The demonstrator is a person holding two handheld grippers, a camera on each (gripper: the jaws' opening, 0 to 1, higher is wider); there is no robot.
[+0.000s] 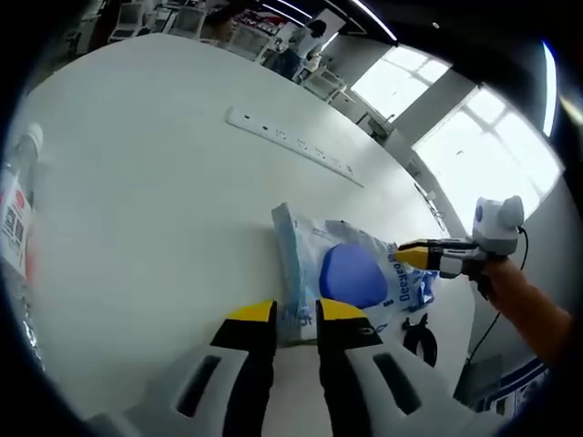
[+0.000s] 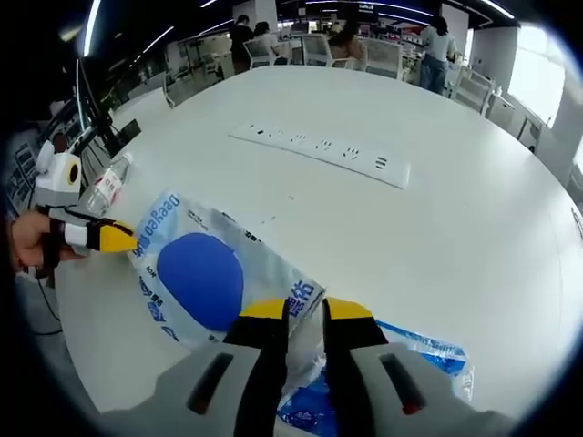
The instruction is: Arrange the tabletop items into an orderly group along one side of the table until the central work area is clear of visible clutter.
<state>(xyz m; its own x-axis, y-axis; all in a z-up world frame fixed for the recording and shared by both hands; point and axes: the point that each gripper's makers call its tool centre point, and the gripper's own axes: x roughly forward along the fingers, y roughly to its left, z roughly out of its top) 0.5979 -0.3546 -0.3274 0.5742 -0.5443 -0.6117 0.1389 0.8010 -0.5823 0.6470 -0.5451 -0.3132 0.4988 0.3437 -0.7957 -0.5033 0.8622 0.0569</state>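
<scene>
A white and blue plastic packet point(image 1: 351, 273) with a big blue disc on it lies on the white table point(image 1: 137, 200). In the left gripper view, my left gripper point(image 1: 296, 314) is shut on its near edge. My right gripper point(image 1: 410, 253) comes in from the right and pinches the far end. In the right gripper view the same packet point(image 2: 205, 273) stretches between my right gripper point(image 2: 305, 309), shut on its near end, and my left gripper point(image 2: 118, 238) at its left corner. A second clear blue packet point(image 2: 424, 355) lies just right of my right jaws.
A long white power strip point(image 1: 291, 144) point(image 2: 319, 147) lies across the table beyond the packet. A water bottle point(image 1: 18, 209) point(image 2: 105, 187) is near the table's edge. A small black tool point(image 1: 419, 337) rests by the packet. People and chairs are far behind.
</scene>
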